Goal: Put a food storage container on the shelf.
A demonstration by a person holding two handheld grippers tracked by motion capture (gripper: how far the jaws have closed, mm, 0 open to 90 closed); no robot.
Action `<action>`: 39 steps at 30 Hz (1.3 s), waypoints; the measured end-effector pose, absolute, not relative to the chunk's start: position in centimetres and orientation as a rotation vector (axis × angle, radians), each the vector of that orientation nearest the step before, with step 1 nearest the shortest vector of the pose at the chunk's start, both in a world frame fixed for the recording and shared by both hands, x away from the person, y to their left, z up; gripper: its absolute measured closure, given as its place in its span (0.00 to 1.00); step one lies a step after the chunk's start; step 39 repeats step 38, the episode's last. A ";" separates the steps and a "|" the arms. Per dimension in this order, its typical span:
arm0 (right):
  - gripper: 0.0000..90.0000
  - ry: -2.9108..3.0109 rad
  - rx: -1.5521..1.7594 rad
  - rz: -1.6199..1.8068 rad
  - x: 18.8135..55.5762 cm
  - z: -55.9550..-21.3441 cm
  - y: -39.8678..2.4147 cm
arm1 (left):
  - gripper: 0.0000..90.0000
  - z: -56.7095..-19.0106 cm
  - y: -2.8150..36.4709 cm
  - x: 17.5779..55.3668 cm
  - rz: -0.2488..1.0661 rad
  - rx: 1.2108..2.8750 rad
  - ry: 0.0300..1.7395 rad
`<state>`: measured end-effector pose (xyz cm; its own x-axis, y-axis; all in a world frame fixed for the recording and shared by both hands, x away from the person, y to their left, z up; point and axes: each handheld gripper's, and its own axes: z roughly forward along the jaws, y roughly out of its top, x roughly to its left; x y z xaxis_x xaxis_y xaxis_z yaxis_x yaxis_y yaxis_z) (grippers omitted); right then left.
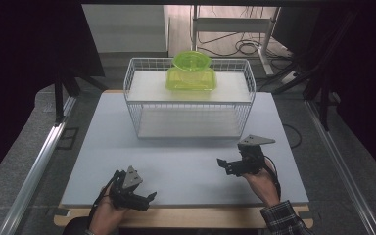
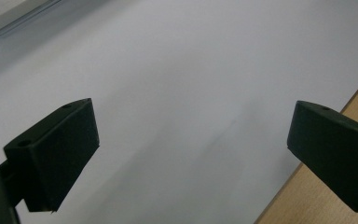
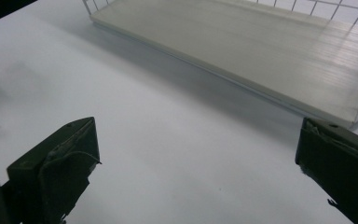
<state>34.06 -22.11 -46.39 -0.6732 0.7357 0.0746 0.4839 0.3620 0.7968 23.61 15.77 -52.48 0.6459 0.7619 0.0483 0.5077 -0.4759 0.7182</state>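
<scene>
A white wire rack (image 1: 132, 105) with two shelves stands at the back middle of the white board (image 1: 186, 166). A translucent green container (image 1: 191, 73) with a round lid sits on its upper shelf. My left gripper (image 1: 149, 198) lies low at the board's front left edge, held in a hand, jaws wide apart and empty. In the left gripper view my left gripper (image 2: 191, 135) is over bare board. My right gripper (image 1: 223, 164) hovers in front of the rack's right half, open and empty. In the right gripper view my right gripper (image 3: 196, 140) faces the rack's lower shelf (image 3: 242, 42).
The board rests on a wooden table (image 1: 186, 218), whose edge shows by the left jaw (image 2: 303, 205). Aluminium rails (image 1: 39, 161) run along both sides. Cables and a metal frame lie on the floor behind the rack. Dark curtains close in left and right.
</scene>
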 end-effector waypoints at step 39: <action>0.00 2.380 1.162 1.054 32.0 -51.1 -23.9 | 0.00 -52.8 15.5 23.6 0.555 2.236 0.929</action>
